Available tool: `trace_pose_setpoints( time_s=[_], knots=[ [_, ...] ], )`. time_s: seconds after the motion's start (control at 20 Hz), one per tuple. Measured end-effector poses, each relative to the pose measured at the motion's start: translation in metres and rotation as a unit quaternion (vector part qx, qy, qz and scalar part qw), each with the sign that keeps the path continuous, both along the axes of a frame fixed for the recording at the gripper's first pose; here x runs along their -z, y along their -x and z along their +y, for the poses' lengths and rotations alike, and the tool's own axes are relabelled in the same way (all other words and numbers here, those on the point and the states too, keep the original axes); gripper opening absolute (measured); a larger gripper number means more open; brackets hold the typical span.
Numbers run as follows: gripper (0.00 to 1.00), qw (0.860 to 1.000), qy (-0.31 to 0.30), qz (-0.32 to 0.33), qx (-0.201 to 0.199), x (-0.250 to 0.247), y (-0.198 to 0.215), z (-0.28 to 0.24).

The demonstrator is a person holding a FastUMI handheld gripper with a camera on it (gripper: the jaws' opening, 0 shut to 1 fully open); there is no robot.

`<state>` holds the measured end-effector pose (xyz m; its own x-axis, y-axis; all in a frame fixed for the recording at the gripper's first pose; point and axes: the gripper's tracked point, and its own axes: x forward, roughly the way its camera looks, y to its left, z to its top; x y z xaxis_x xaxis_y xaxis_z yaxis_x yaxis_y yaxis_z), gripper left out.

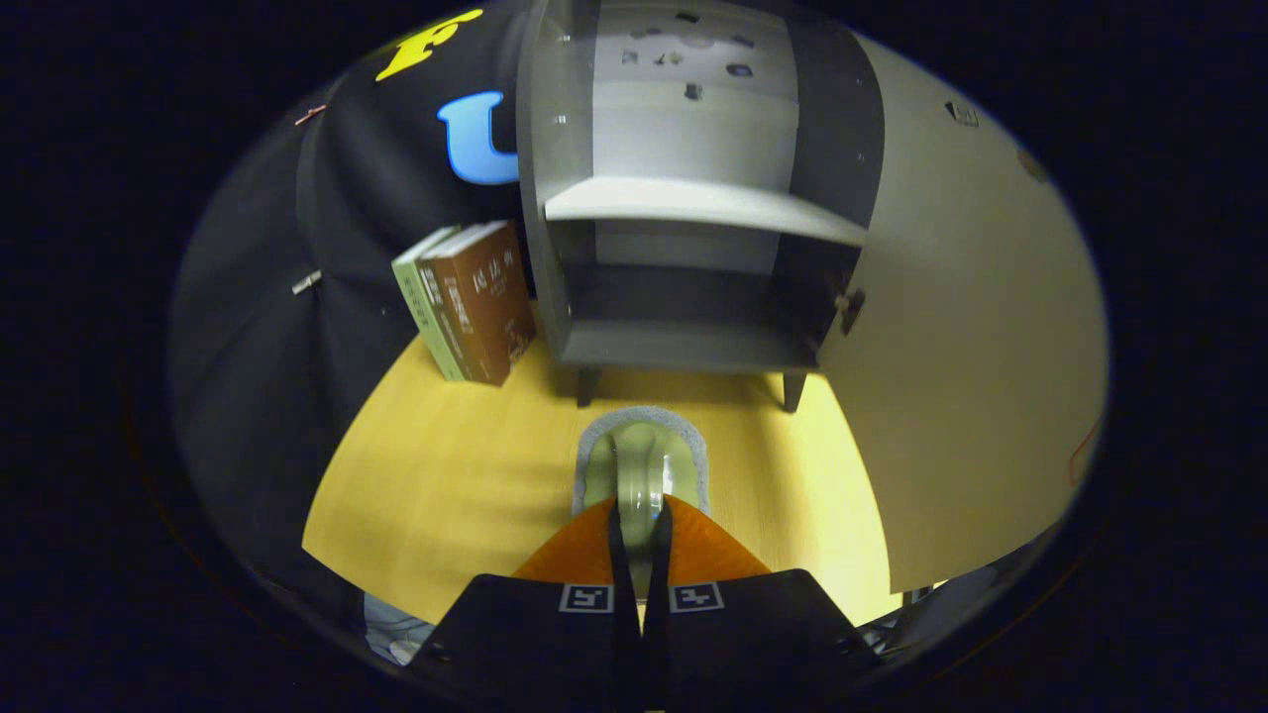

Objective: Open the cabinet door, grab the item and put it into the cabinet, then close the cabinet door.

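Note:
A grey cabinet (693, 347) stands on short legs at the back of the yellow wooden table (446, 495). Its door (971, 327) is swung wide open to the right, showing an empty shelf (693, 203) and an empty lower compartment. My gripper (639, 515) is shut on a pale green cup (644, 470) seen edge-on, with both fingers pressed on its rim. The cup sits over a grey coaster-like mat (693, 441) just ahead of the fingers, short of the cabinet's front.
Two books, one green (421, 302) and one brown (485, 297), lean against the cabinet's left side. The open door stretches along the right of the table toward me. Bare tabletop lies left of the fingers.

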<state>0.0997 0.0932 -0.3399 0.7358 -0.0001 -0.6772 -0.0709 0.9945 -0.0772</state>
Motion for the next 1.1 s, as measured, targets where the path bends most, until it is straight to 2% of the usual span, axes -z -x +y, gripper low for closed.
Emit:
trace_pose_setpoints(
  time_s=[0.25,0.5,0.8,1.1],
  knots=[
    [0.06,0.994,-0.006,-0.106,0.012,-0.093,-0.036,0.015],
    [0.05,0.984,0.003,-0.174,0.028,-0.156,-0.076,-0.003],
    [0.05,0.974,0.023,-0.227,0.009,-0.202,-0.149,-0.018],
    [0.05,0.974,0.017,-0.227,-0.012,-0.2,-0.245,-0.02]
  ],
)
